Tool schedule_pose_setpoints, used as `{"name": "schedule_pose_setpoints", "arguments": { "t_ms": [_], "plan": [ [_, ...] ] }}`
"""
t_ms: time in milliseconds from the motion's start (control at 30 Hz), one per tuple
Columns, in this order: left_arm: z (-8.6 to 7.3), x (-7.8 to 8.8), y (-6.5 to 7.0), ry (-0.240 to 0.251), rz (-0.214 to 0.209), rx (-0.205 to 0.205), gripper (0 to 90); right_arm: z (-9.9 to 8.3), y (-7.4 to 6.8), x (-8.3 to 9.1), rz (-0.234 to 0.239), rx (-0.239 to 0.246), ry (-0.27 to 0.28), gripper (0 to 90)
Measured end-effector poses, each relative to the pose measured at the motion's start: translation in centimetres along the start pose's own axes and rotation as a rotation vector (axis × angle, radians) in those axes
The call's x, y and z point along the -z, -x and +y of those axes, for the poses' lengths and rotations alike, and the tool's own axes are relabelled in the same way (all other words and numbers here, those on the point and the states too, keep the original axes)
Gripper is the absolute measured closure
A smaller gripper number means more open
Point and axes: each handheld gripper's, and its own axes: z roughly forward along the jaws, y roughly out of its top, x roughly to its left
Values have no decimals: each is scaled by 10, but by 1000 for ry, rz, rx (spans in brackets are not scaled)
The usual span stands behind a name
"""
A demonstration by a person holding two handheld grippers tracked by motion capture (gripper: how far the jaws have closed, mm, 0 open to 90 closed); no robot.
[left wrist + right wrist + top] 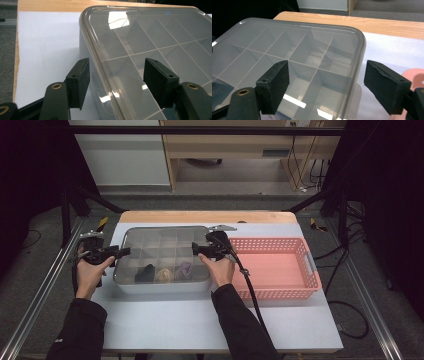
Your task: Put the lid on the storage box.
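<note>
**High view: both grippers at the lid's ends**

High view: left gripper [121, 252] and right gripper [196, 251] sit at opposite short ends of the clear lid [162, 251] on the compartment box [160, 286], on the counter [200, 320].

Left gripper view: fingers [79, 81] apart, lid edge between them, pads not pressing.

Right gripper view: fingers [274, 85] apart, straddling the lid's rim. Pink basket [300, 290] lies beyond the right fingers.

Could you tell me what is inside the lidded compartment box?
Through the clear lid, the compartment box shows a grid of dividers and three bundles in its near row: black, beige and purplish. Glare hides some cells, and what the bundles are is unclear.
</note>
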Motion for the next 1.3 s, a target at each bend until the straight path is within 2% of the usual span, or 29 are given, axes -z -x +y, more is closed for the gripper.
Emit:
{"name": "schedule_pose_setpoints", "arguments": {
  "t_ms": [100,167,367,467,567,833,933,967,1000,1033,1133,1233,1300],
  "plan": [
    [0,4,2,-3,11,-14,377,-1,2,3,0,-7,-8,239],
    [-1,8,3,9,7,-6,385,-2,4,5,12,-34,-22,268],
    [-7,20,7,30,3,-12,399,-10,8,10,6,-19,-44,361],
    [-10,26,10,44,-13,-19,421,-12,10,15,7,-17,-38,400],
    [-14,34,17,71,-34,-25,459,-13,12,22,9,-20,-28,445],
    [-34,55,44,101,-70,-79,565,-19,15,51,27,41,-18,552],
    [-41,62,55,98,-87,-102,570,-24,16,63,36,83,-16,546],
    [-48,65,62,95,-94,-114,570,-28,17,72,54,90,-13,532],
    [-48,65,62,95,-94,-114,568,-28,17,72,54,90,-13,532],
    [-51,66,66,90,-93,-120,563,-32,20,81,62,103,-4,489],
    [-60,70,76,97,-103,-137,539,-36,23,89,54,127,0,439],
    [-68,75,84,101,-109,-154,508,-45,31,102,71,114,6,351],
    [-73,79,89,105,-113,-164,491,-50,38,110,55,132,-7,298]
  ]
}}
